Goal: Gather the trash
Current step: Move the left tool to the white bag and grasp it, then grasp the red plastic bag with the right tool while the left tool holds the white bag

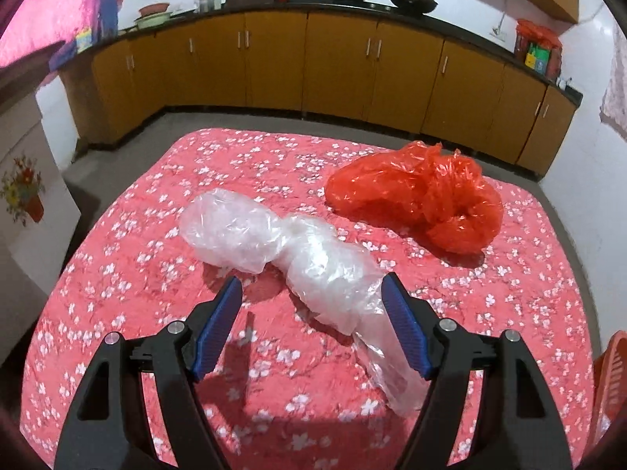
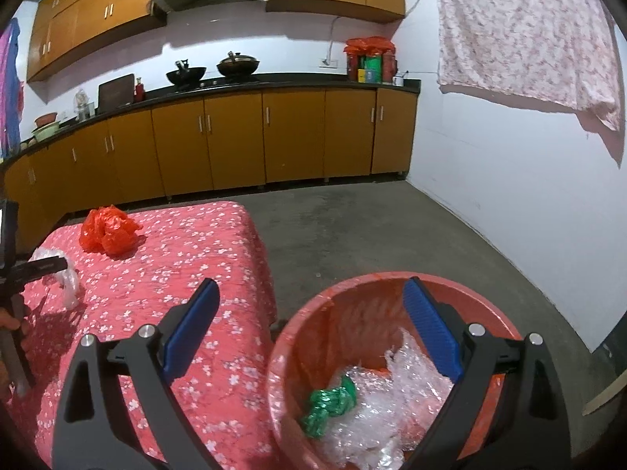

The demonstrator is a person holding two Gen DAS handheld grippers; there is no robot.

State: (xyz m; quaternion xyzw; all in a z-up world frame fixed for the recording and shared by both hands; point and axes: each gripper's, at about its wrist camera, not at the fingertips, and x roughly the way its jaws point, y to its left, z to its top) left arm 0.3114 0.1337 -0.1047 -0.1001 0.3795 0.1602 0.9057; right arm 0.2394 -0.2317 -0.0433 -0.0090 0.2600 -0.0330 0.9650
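A crumpled clear plastic bag (image 1: 282, 250) lies on the pink floral tablecloth (image 1: 137, 313). Its near end sits between the fingers of my left gripper (image 1: 309, 284), which is open around it without pressing. Beyond it, to the right, lies a red plastic bag (image 1: 423, 203). In the right wrist view my right gripper (image 2: 311, 285) is open and empty above the red basin (image 2: 376, 276), beside the table. The basin holds a green wrapper (image 2: 329, 403) and clear plastic (image 2: 395, 415). The red bag (image 2: 107, 231), the clear bag (image 2: 68, 284) and the left gripper (image 2: 43, 266) show at the left there.
Brown kitchen cabinets (image 1: 313, 62) with woks on the counter run along the far wall. Grey floor (image 2: 372, 227) lies between the table and the white wall at the right. A pink cloth (image 2: 525, 31) hangs at the upper right. The basin's edge (image 1: 611, 376) shows at the right.
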